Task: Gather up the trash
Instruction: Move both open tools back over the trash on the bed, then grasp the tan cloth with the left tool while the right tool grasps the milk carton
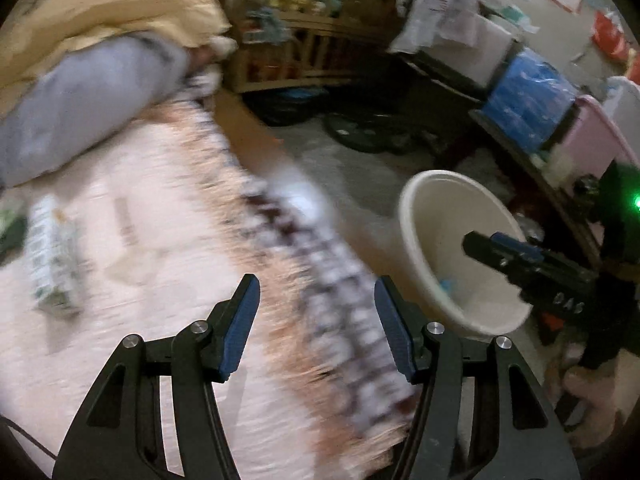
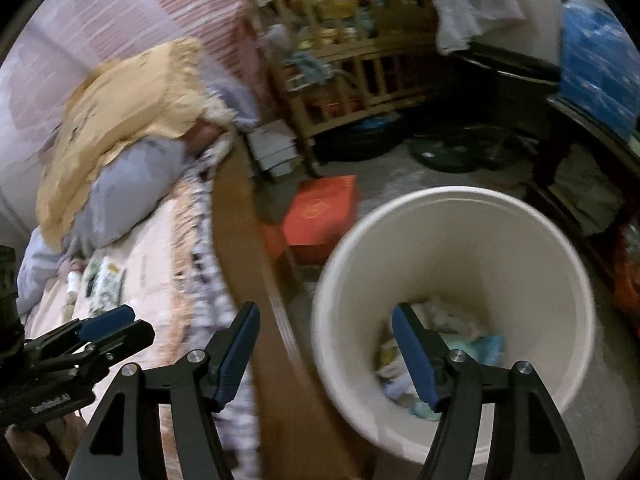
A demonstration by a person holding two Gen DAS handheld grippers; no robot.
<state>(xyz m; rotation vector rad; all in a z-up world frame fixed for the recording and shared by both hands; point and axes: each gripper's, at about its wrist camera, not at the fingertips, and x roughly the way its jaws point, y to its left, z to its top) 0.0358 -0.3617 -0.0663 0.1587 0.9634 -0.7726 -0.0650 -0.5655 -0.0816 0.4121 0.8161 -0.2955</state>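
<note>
A cream trash bin stands on the floor beside the bed and holds several crumpled wrappers. It also shows in the left wrist view. My right gripper is open and empty, hovering over the bin's near left rim. My left gripper is open and empty above the bed edge. A green-and-white wrapper lies on the pink bedspread, left of my left gripper. It shows in the right wrist view next to a small white bottle.
A yellow pillow and grey bedding lie at the head of the bed. An orange box sits on the floor behind the bin. A wooden shelf, blue packages and a pink tub crowd the far side.
</note>
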